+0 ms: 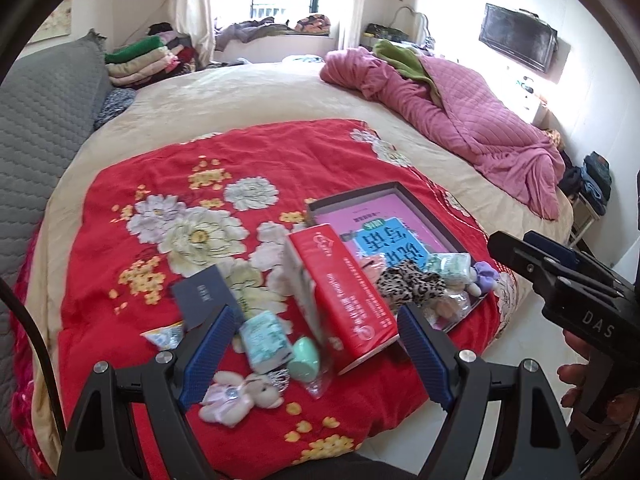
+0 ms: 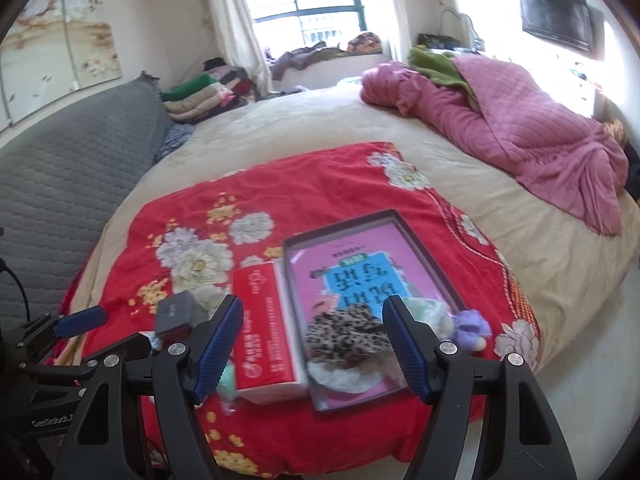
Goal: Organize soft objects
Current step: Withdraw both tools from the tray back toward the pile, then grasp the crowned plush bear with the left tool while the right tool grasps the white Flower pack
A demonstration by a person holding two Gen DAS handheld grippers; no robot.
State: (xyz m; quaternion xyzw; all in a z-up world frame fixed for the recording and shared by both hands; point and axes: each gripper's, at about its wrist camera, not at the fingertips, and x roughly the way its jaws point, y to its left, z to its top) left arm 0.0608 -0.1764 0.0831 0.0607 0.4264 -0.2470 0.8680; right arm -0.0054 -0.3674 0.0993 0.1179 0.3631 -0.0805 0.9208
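A dark shallow tray (image 2: 432,254) with a pink printed bottom lies on the red floral blanket (image 2: 312,184). In its near end sit a leopard-print scrunchie (image 2: 344,332), a green-white tissue pack (image 1: 448,266) and a purple plush (image 2: 472,326). My right gripper (image 2: 312,346) hovers open above that end, holding nothing. My left gripper (image 1: 318,346) is open and empty over a pale plush bunny (image 1: 240,396), a mint egg-shaped sponge (image 1: 304,364) and a second tissue pack (image 1: 266,338). In the left wrist view the right gripper (image 1: 516,242) shows at the right edge, with a hand on it.
A red carton (image 1: 348,300) stands tilted left of the tray, and a dark blue box (image 1: 204,300) lies beside it. A crumpled pink quilt (image 1: 472,120) covers the bed's far right. A grey quilted headboard (image 1: 44,120) runs along the left. The floor lies beyond the bed's right edge.
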